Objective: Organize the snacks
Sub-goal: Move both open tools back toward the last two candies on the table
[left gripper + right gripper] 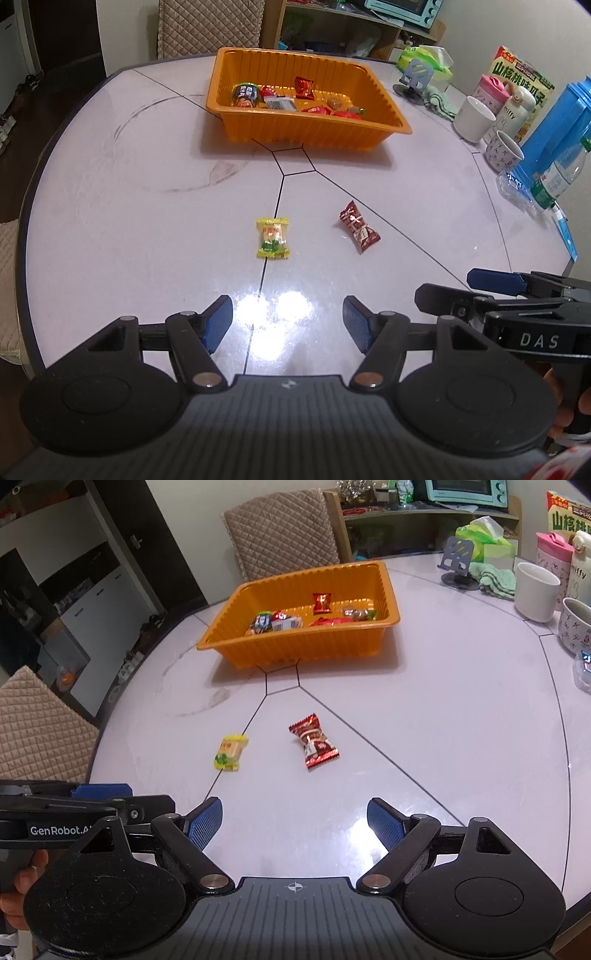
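An orange tray (258, 125) (295, 646) with several wrapped snacks inside stands at the table's far middle. A yellow snack packet (273, 237) (230, 752) and a red snack packet (359, 226) (314, 741) lie loose on the white table, nearer than the tray. My left gripper (287, 321) is open and empty, held low in front of the yellow packet. My right gripper (294, 821) is open and empty, in front of the red packet. The right gripper also shows at the right of the left wrist view (491, 291).
Along the right edge stand a white mug (472, 119), a patterned cup (503, 150), a pink bottle (493, 91), a snack bag (524, 85), a blue box (557, 125) and a water bottle (561, 173). Quilted chairs (280, 531) stand behind and left of the table.
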The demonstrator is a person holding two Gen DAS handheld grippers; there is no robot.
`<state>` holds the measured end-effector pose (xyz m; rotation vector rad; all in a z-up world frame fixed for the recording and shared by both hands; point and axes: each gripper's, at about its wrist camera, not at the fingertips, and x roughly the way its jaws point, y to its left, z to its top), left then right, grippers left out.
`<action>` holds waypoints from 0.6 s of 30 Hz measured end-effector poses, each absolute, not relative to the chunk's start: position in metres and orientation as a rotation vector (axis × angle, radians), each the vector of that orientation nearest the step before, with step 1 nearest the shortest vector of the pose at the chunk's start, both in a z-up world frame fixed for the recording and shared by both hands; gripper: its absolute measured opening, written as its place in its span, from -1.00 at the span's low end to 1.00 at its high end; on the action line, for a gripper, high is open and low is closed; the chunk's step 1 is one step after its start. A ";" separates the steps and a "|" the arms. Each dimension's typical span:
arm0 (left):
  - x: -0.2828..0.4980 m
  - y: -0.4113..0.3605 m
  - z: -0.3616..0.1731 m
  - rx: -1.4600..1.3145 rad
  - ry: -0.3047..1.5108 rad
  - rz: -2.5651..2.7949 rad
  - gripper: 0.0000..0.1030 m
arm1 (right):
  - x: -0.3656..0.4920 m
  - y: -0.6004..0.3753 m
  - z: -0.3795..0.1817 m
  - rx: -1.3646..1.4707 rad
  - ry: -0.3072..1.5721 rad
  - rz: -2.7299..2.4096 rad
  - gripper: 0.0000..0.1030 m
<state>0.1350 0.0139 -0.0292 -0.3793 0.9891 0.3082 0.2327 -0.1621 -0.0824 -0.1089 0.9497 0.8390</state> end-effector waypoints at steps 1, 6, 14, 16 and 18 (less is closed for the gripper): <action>0.135 0.014 -0.030 -0.378 0.992 0.310 0.22 | 0.232 -0.162 -0.084 -0.115 0.954 0.840 0.65; 0.136 0.016 -0.034 -0.387 1.004 0.312 0.22 | 0.231 -0.159 -0.090 -0.127 0.970 0.847 0.65; 0.141 0.019 -0.039 -0.389 1.017 0.315 0.22 | 0.234 -0.153 -0.098 -0.147 0.990 0.843 0.65; 0.143 0.019 -0.040 -0.389 1.020 0.313 0.22 | 0.236 -0.152 -0.100 -0.150 0.994 0.842 0.65; 0.144 0.019 -0.041 -0.388 1.023 0.312 0.22 | 0.238 -0.151 -0.101 -0.151 0.997 0.842 0.65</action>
